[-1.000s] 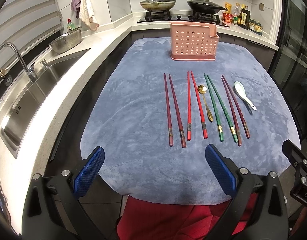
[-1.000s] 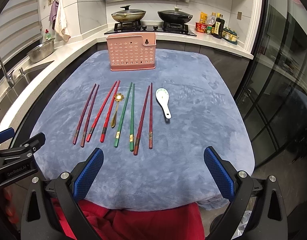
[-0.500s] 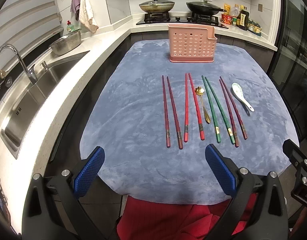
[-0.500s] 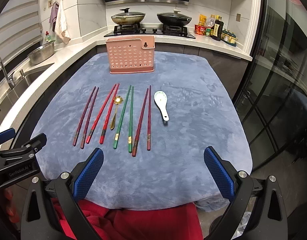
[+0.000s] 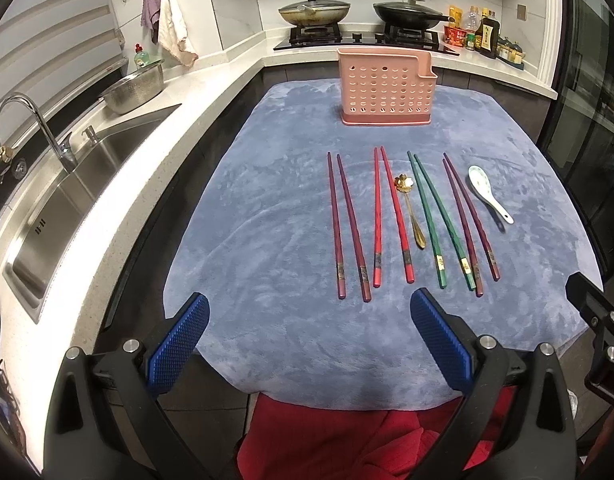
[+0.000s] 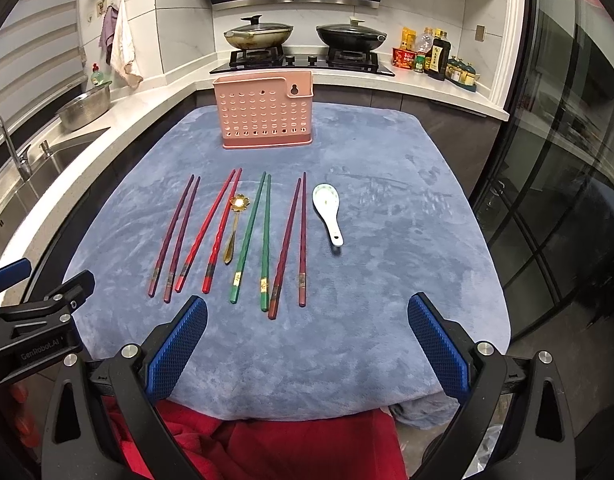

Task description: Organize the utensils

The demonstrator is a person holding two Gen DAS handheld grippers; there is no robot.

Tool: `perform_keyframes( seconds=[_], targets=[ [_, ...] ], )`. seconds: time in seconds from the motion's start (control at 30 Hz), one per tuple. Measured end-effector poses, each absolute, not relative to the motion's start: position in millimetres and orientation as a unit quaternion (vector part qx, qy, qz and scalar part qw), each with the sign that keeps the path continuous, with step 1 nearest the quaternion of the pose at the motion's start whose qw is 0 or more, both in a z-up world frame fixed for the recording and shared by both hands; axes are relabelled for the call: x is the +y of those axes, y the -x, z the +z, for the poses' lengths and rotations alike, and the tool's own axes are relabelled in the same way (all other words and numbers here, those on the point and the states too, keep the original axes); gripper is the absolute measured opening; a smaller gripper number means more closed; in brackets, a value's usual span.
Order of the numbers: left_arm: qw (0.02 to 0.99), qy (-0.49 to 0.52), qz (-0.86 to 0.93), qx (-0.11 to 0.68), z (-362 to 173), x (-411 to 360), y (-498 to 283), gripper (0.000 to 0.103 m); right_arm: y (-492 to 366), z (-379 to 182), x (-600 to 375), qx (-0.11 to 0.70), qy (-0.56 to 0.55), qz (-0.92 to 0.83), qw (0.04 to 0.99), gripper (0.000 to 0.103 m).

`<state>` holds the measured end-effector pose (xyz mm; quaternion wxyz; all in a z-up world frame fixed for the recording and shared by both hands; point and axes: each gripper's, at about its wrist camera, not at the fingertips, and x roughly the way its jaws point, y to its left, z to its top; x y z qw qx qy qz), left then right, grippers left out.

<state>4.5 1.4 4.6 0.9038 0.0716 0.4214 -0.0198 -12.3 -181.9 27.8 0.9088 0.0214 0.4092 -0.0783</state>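
Several chopstick pairs lie side by side on a blue cloth (image 5: 275, 208): dark purple chopsticks (image 5: 343, 224) at left, red chopsticks (image 5: 389, 216), green chopsticks (image 5: 437, 216), maroon chopsticks (image 5: 469, 216). A gold spoon (image 5: 411, 208) lies between red and green. A white ceramic spoon (image 5: 489, 196) lies at right. A pink perforated utensil holder (image 5: 386, 87) stands upright behind them. My left gripper (image 5: 307, 344) is open over the cloth's near edge, short of the chopstick ends. My right gripper (image 6: 307, 344) is open too, holding nothing. The same row shows in the right wrist view, with the holder (image 6: 263, 110) behind.
A steel sink (image 5: 63, 200) with a tap (image 5: 23, 128) and a metal colander (image 5: 135, 88) lie on the left counter. Two lidded pans (image 5: 315, 10) sit on the stove behind. Bottles (image 6: 431, 54) stand at back right. Glass doors (image 6: 567, 160) are to the right. Red fabric (image 6: 267, 448) is below.
Both grippers have drifted slightly back and up; the utensils sit a little higher and smaller in view. Both stay open. Nothing on the cloth has moved.
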Motion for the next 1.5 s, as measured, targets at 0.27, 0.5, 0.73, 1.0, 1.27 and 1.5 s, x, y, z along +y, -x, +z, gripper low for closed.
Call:
perform_keyframes(
  seconds=[0.27,0.5,0.73,1.0,1.27,1.5],
  targets=[
    [0.904,-0.074,-0.014,0.421,5,2,-8,0.096,3,30,-181,0.407,-0.02,-0.07,0.91,0.096],
    [0.903,-0.073,-0.014,0.422,4,2,-8,0.096,2,28,-177,0.41,-0.017,-0.065,0.91,0.096],
    [0.903,-0.075,-0.021,0.422,4,2,-8,0.096,5,29,-182,0.408,-0.026,-0.075,0.909,0.096],
    [0.903,-0.075,-0.022,0.422,3,1,-8,0.096,6,29,-182,0.408,-0.026,-0.075,0.909,0.096],
    [0.9,-0.071,-0.024,0.429,1,2,-11,0.096,4,28,-181,0.41,-0.027,-0.075,0.909,0.096],
    [0.891,-0.048,-0.036,0.45,-8,10,-26,0.096,-6,20,-187,0.425,-0.04,-0.075,0.901,0.096]
  ],
)
